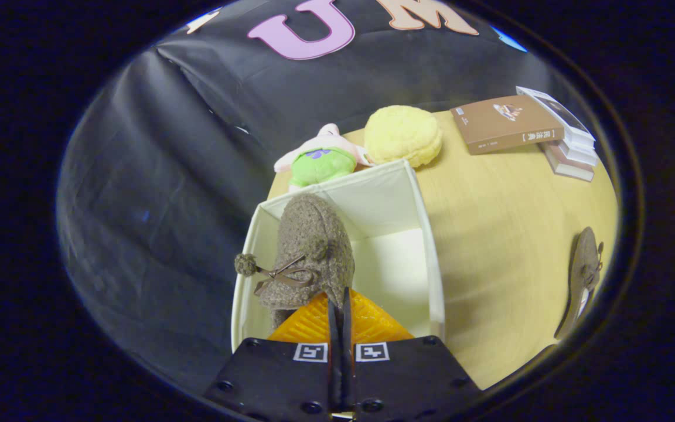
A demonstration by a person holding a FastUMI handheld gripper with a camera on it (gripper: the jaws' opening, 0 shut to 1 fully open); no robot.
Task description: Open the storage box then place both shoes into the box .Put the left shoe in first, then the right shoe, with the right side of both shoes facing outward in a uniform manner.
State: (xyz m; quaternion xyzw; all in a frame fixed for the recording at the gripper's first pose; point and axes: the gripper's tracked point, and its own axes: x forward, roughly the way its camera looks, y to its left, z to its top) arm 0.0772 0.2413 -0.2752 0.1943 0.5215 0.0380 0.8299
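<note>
Shoes are the subject here — two fuzzy brown slippers, one in hand and one waiting. The gripper (340, 305) has its orange fingers (308, 322) drawn nearly together, only a thin dark slit between them, and they appear to pinch the heel end of the first shoe (311, 252). That shoe hangs toe-forward over the open white storage box (428, 246), along the box's left wall, with a small bow and a pom-pom sticking out past that wall. I cannot tell whether its sole already rests on the box floor.

The box stands open at the near left edge of a pale wooden table (501, 234). The second shoe (583, 281) lies on its side at the table's right edge, well apart from the box. Beyond the box's far wall sit a pink-and-green plush toy (320, 161) and a yellow round cushion (403, 135); a stack of books (525, 126) lies at the far right corner.

Judging by this, the opening step is done and the first shoe is being placed. The next move likely calls for lowering it flat against the left wall and releasing — leaving room on the right for the second shoe — then checking that its side faces outward as required.
</note>
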